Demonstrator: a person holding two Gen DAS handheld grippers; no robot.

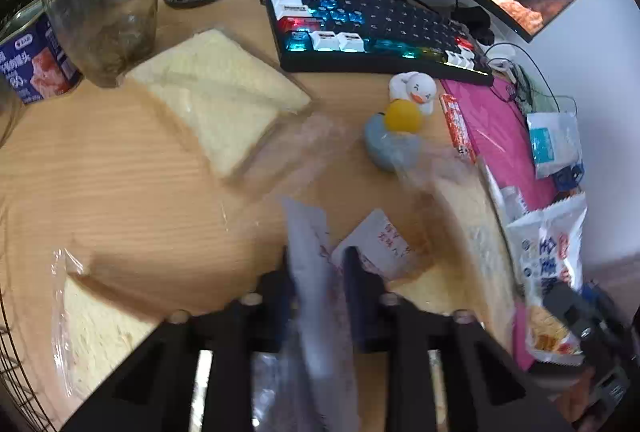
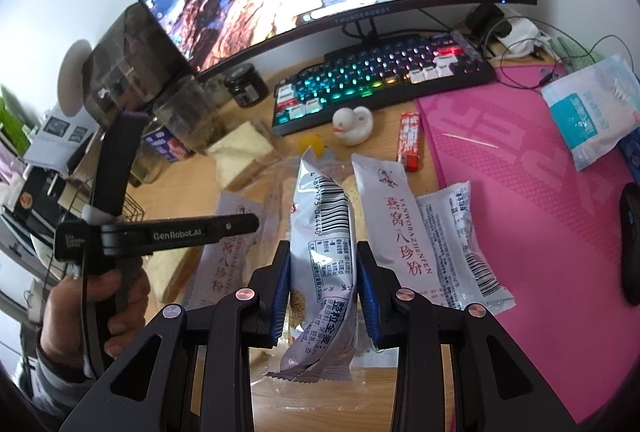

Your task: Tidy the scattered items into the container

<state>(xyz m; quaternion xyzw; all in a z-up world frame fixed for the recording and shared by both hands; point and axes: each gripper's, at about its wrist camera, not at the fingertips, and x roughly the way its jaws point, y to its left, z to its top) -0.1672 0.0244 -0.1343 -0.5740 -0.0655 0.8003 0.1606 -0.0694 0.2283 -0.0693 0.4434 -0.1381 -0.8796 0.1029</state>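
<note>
At the far left of the left wrist view, the wire basket (image 1: 16, 384), presumably the container, showed only as a strip of mesh at the frame edge, near a wrapped bread slice (image 1: 100, 332). The step in hand looked like pickup: both grippers were loaded and nothing shown had yet gone in. The left gripper (image 1: 318, 272) was clenched on a pale sachet (image 1: 308, 244), blurred, its jaws drawn in tight on the packet. Further right, the right gripper (image 2: 322, 272) grasped a snack packet (image 2: 324, 232), barcode side up, standing tilted off the desk (image 2: 280, 400). Next, each packet would need carrying leftward over the basket rim before the fingers let go; the limp wrappers might sag or catch on the wire. Counted in the right wrist view: one held snack packet, two white sachets (image 2: 390, 216) with red print lying flat, one barcoded packet (image 2: 472, 244) on the pink mat's (image 2: 540, 232) edge, one red stick (image 2: 410, 140), one rubber duck (image 2: 354, 124).
</note>
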